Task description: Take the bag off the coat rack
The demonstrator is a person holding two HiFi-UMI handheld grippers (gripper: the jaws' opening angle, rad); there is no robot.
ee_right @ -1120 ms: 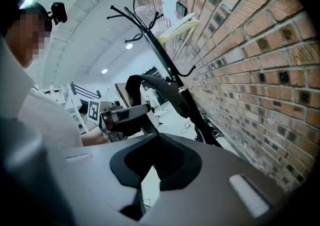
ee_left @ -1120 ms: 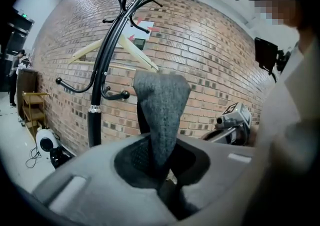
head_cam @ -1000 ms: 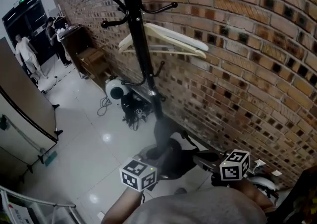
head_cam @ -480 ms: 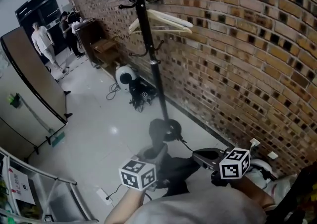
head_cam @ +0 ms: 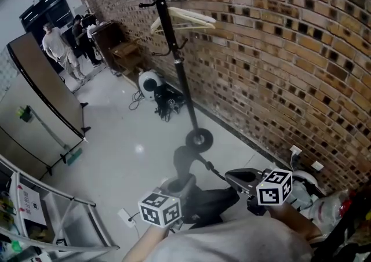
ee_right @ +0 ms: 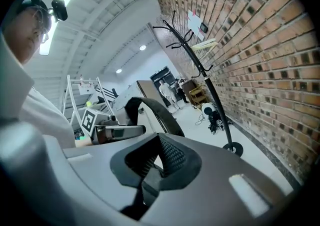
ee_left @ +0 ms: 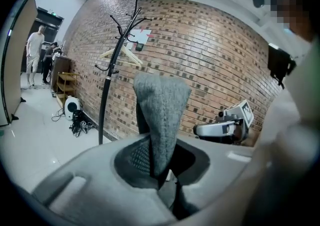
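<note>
The dark bag [head_cam: 207,206] hangs low between my two grippers, clear of the black coat rack [head_cam: 174,52], which stands apart by the brick wall. My left gripper [head_cam: 174,192] is shut on the bag's grey fabric strap [ee_left: 160,120], which rises out of the jaws in the left gripper view. My right gripper [head_cam: 232,177] is closed, and a black strap [ee_right: 152,112] loops up from its jaws [ee_right: 152,167]. Each gripper shows in the other's view: the right gripper [ee_left: 225,126], the left gripper [ee_right: 112,131].
A wooden hanger [head_cam: 184,18] stays on the rack, whose round base [head_cam: 199,139] rests on the pale floor. A white fan and tangled cables [head_cam: 157,93] lie by the wall. People [head_cam: 58,52] stand far left by a brown partition [head_cam: 43,90]. A metal frame [head_cam: 64,220] is lower left.
The coat rack now looks smaller and farther off, with its base in full view. Both grippers and the bag keep their place at the bottom of the head view.
</note>
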